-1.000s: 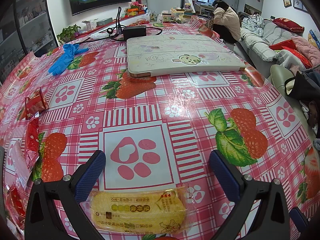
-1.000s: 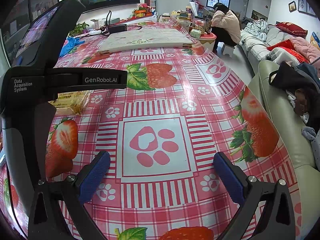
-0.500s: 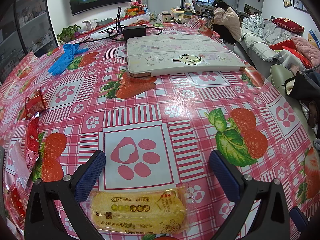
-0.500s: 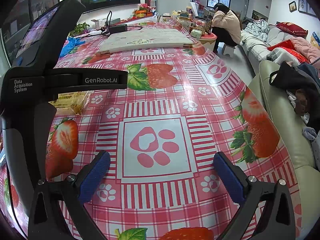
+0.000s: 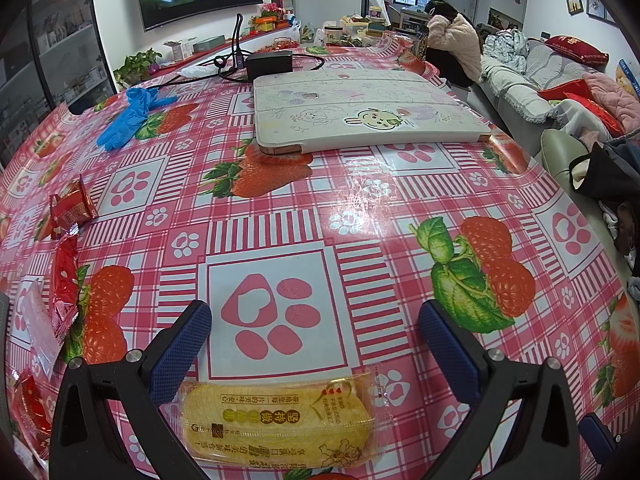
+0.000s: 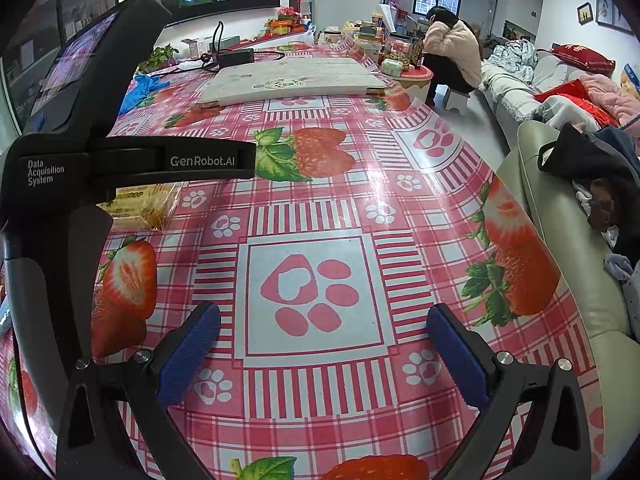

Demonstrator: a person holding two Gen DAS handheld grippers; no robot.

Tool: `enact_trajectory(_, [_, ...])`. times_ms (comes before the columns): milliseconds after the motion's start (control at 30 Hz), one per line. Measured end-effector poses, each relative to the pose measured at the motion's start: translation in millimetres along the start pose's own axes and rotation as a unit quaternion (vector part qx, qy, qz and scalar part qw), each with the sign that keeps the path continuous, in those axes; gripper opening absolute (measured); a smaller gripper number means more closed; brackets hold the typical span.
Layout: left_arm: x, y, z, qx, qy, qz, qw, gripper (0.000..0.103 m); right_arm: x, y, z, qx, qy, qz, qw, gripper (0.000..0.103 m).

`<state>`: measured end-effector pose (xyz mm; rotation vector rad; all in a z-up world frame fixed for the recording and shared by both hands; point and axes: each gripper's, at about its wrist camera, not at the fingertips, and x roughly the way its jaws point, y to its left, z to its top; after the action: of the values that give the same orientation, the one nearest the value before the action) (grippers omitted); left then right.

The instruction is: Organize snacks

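Note:
A yellow cake in a clear wrapper point(image 5: 276, 424) lies flat on the strawberry tablecloth, low between the arms of my left gripper point(image 5: 316, 328). That gripper is open and its blue pads stand ahead of the packet, not touching it. Red snack packets point(image 5: 70, 208) and a pale pink wrapper point(image 5: 38, 320) lie along the left edge of the left wrist view. My right gripper point(image 6: 324, 328) hangs open over a paw-print square with nothing between its fingers. The right wrist view catches part of the yellow cake packet point(image 6: 140, 204) behind the left gripper's black body point(image 6: 80, 128).
A white folded mat point(image 5: 360, 112) lies mid-table, with a blue glove point(image 5: 128, 116) to its left and a black box with cables point(image 5: 270, 62) behind. A person point(image 5: 452, 44) sits bent over at the far end. A sofa piled with clothes point(image 6: 580, 128) runs along the right.

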<state>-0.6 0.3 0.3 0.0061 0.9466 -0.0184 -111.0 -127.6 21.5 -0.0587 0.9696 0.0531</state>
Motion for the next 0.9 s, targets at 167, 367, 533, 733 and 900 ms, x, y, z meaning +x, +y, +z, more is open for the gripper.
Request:
enact_trajectory(167, [0.0,0.0,0.0,0.000,0.000,0.000,1.0000,0.103,-0.1,-0.3,-0.8,0.000,-0.002,0.001,1.000,0.103])
enact_trajectory(367, [0.0,0.0,0.0,0.000,0.000,0.000,1.0000,0.103,0.4,0.1,-1.1,0.000,-0.003,0.001,1.000,0.103])
enact_trajectory(533, [0.0,0.0,0.0,0.000,0.000,0.000,1.0000,0.103,0.7,1.1,-1.1,0.000,-0.003,-0.001,1.000,0.103])
enact_trajectory(733, [0.0,0.0,0.0,0.000,0.000,0.000,1.0000,0.103,0.7,0.9,-0.8,0.000,-0.003,-0.001,1.000,0.103])
enact_trajectory(900, [0.0,0.0,0.0,0.000,0.000,0.000,1.0000,0.103,0.6,0.8,-1.2,0.000,-0.003,0.000,1.000,0.103])
